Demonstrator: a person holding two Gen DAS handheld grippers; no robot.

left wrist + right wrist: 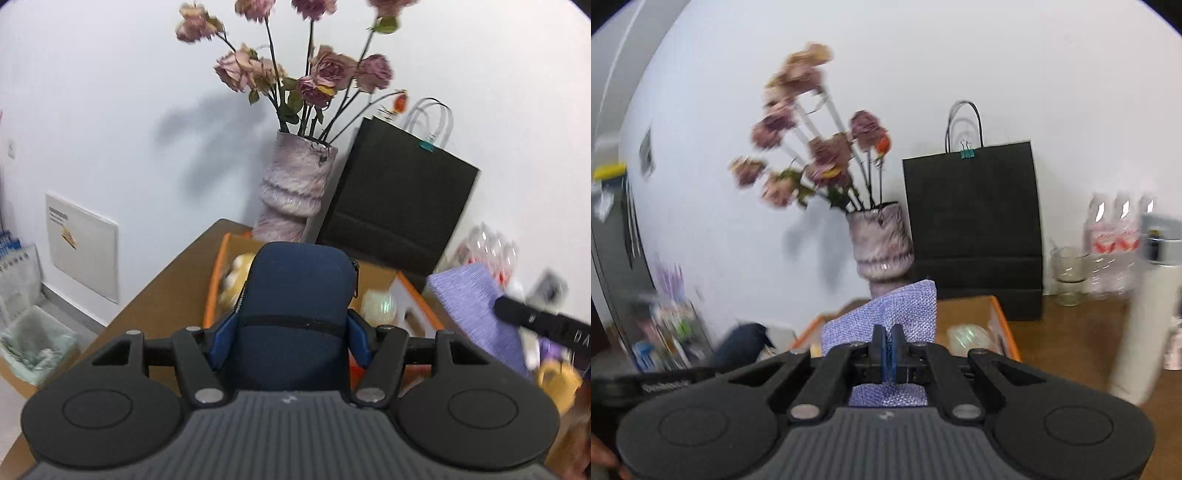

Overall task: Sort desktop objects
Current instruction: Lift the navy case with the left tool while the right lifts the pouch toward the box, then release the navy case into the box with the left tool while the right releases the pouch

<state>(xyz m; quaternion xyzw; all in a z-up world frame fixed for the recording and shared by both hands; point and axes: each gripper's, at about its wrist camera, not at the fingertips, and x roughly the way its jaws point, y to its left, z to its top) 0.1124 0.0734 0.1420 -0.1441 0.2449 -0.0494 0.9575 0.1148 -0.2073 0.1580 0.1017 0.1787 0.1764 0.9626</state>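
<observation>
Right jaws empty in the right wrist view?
No, the right gripper is shut on a lavender woven fabric pouch, pinched between its jaws.

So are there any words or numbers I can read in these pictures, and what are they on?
"DA": white letters on the right gripper's black body, cut off at the picture's edge.
White panel on wall: dark lines of print, too blurred to read.
Water bottles: red labels, too blurred to read.
Left gripper's black body in the right view: pale lettering, too blurred.
</observation>
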